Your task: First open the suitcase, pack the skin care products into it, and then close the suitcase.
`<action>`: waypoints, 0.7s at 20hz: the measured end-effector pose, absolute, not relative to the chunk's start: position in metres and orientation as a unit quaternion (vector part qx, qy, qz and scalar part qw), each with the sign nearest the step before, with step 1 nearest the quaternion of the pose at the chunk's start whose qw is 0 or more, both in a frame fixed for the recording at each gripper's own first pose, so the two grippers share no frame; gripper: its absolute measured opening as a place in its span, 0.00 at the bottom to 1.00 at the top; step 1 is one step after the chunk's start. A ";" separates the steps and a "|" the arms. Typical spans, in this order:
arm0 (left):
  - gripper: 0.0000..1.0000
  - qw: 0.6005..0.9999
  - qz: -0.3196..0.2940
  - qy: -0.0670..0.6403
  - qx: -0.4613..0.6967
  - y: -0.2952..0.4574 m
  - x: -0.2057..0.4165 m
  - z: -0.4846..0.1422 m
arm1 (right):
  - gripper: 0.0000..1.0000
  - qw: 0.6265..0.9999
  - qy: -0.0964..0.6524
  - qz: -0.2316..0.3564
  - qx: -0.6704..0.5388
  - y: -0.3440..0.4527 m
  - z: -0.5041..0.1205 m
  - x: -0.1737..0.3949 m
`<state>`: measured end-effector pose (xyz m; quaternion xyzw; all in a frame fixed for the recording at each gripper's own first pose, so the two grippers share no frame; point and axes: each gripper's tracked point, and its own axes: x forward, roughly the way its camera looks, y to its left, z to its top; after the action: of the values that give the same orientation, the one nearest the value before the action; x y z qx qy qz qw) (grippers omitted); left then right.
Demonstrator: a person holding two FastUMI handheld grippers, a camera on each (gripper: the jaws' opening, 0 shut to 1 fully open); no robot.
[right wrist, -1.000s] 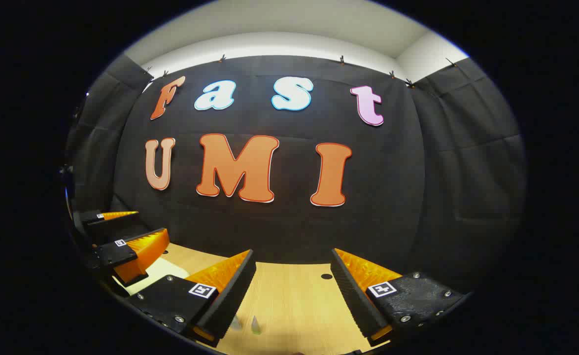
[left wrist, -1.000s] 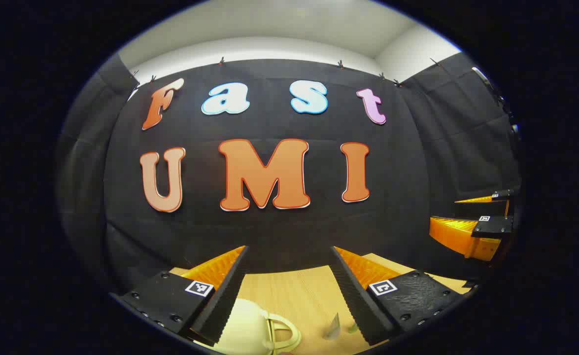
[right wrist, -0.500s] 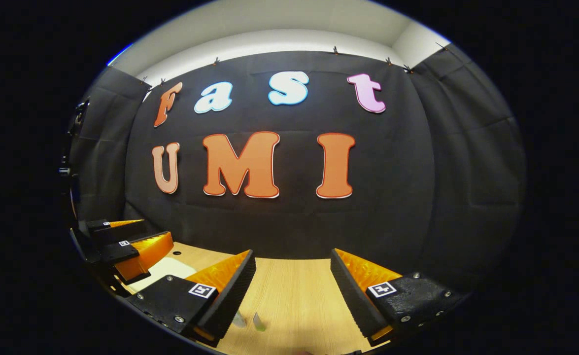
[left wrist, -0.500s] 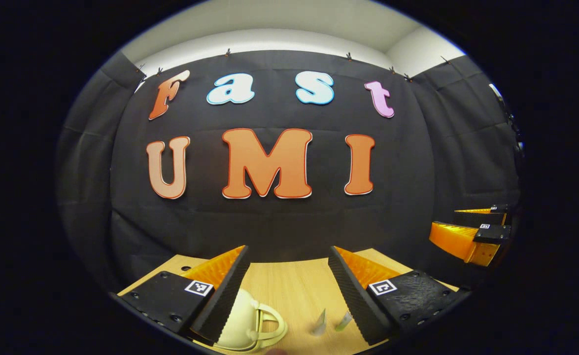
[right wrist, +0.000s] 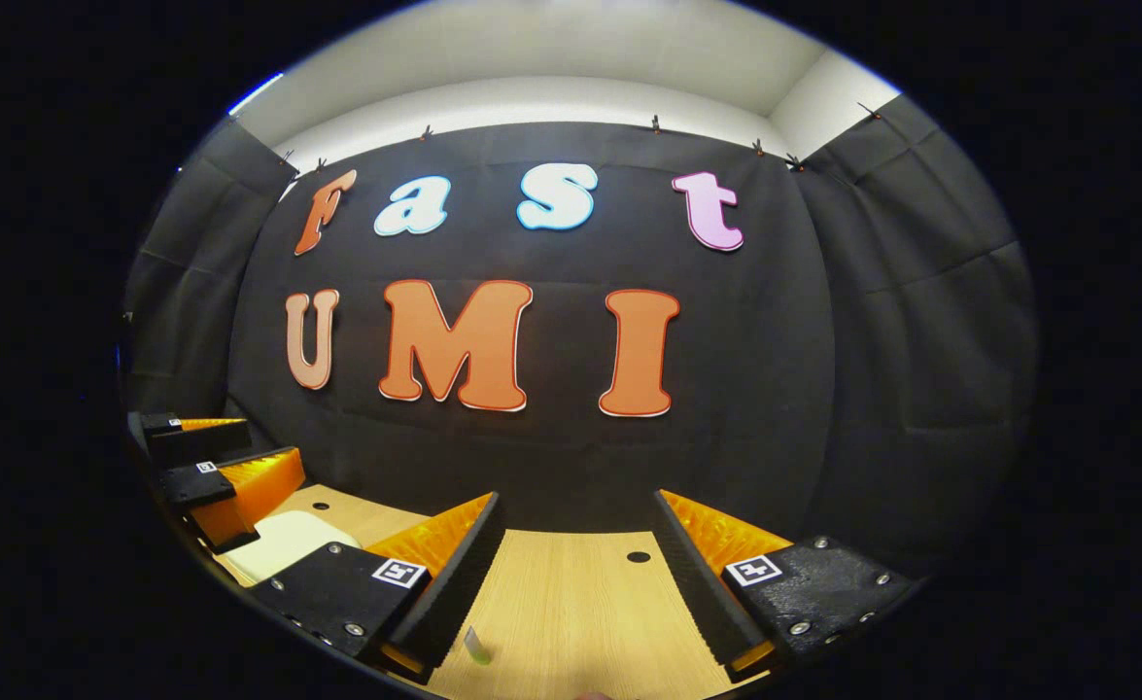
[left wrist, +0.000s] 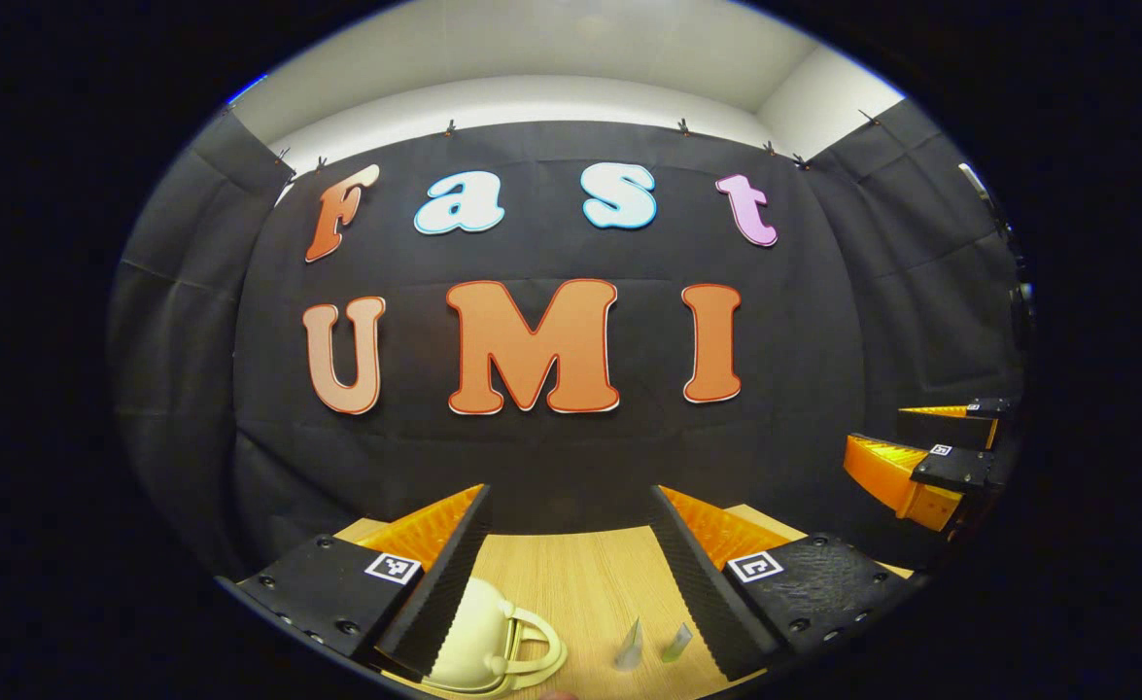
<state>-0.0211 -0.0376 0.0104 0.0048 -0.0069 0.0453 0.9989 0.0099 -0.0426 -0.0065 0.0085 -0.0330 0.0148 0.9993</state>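
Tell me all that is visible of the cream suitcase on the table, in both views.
The suitcase is small and cream, with a smooth shell that looks like hard plastic. In the left gripper view its rounded end and a loop handle face the camera, partly hidden behind the left gripper's own finger. It looks closed and lies flat on the wooden table. In the right gripper view its pale top shows beneath the left gripper's orange fingers. Nothing grips it.

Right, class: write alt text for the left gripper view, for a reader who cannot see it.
The open left gripper hangs over a wooden table, holding nothing. Below it lie a cream suitcase with a loop handle and two small skin care tubes. The right gripper shows at the far right against the black cloth wall.
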 end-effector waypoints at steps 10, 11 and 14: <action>0.98 0.983 0.041 0.101 0.148 -0.022 -0.018 -0.089 | 0.96 1.000 -0.006 0.015 -0.016 -0.063 -0.028 0.012; 0.98 0.979 0.027 0.112 0.168 -0.026 -0.018 -0.103 | 0.96 1.000 -0.006 0.011 -0.020 -0.068 -0.029 0.013; 1.00 0.960 0.012 0.152 0.234 -0.022 -0.017 -0.149 | 0.96 0.999 -0.004 0.006 -0.032 -0.081 -0.033 0.015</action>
<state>-0.0171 -0.0219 -0.1493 0.2337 0.1520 0.0122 0.9603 0.0148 -0.0812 -0.0327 -0.0319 -0.0041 0.0061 0.9995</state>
